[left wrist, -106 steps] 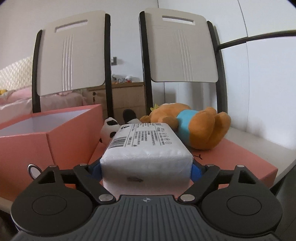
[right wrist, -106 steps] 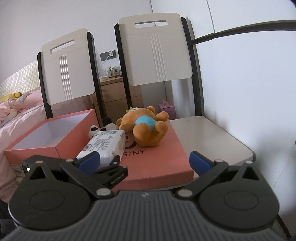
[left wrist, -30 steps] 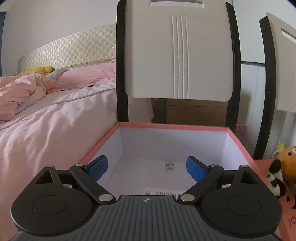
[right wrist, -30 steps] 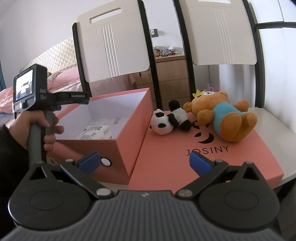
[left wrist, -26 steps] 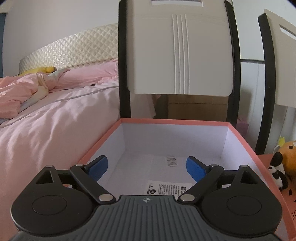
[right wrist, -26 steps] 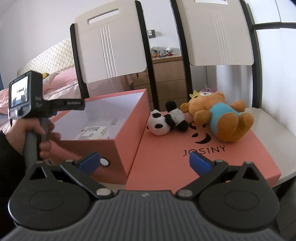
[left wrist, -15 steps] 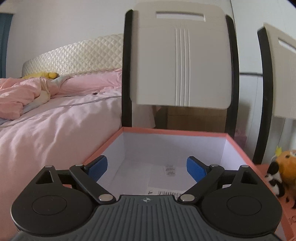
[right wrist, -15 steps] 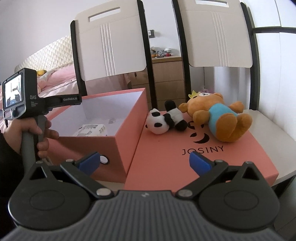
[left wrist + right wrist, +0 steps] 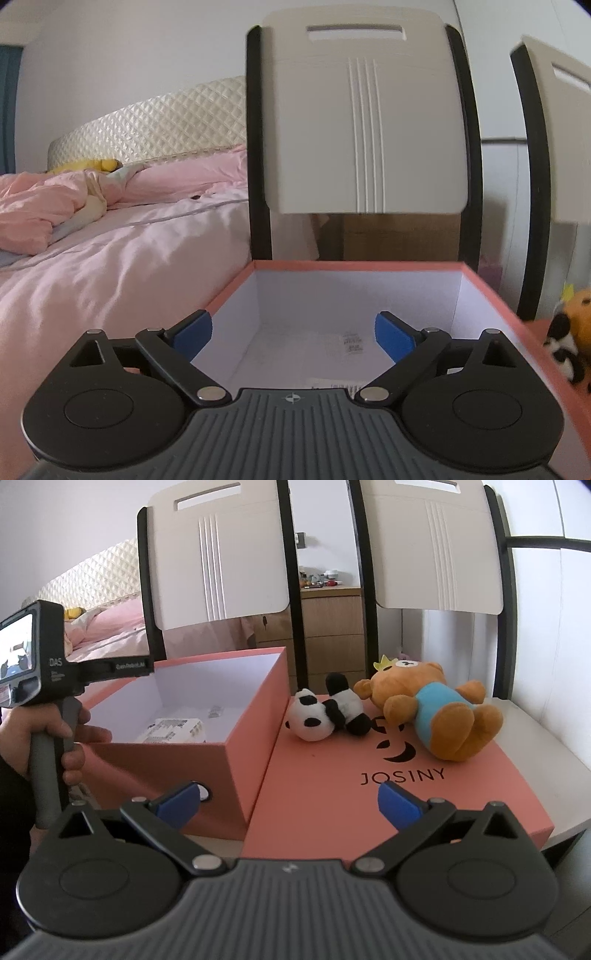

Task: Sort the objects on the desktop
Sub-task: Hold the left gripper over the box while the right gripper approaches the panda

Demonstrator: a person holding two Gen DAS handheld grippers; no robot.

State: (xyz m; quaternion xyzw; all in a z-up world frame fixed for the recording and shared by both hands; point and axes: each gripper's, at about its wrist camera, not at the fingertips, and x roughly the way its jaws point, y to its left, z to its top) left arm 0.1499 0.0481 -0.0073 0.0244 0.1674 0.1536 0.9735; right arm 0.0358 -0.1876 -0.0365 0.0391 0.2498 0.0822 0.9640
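Observation:
An open pink box holds a white tissue pack; in the left wrist view only the pack's label edge shows inside the box. My left gripper is open and empty, raised at the box's near side. A panda plush and an orange bear plush lie on the pink lid. My right gripper is open and empty, in front of the box and lid.
Two white chair backs stand behind the table. A pink bed lies to the left. A wooden dresser stands behind. The white tabletop shows at the right.
The tissue pack was let go into the box. My left gripper has lifted and drawn back a little from the box. The right gripper has edged closer to the lid.

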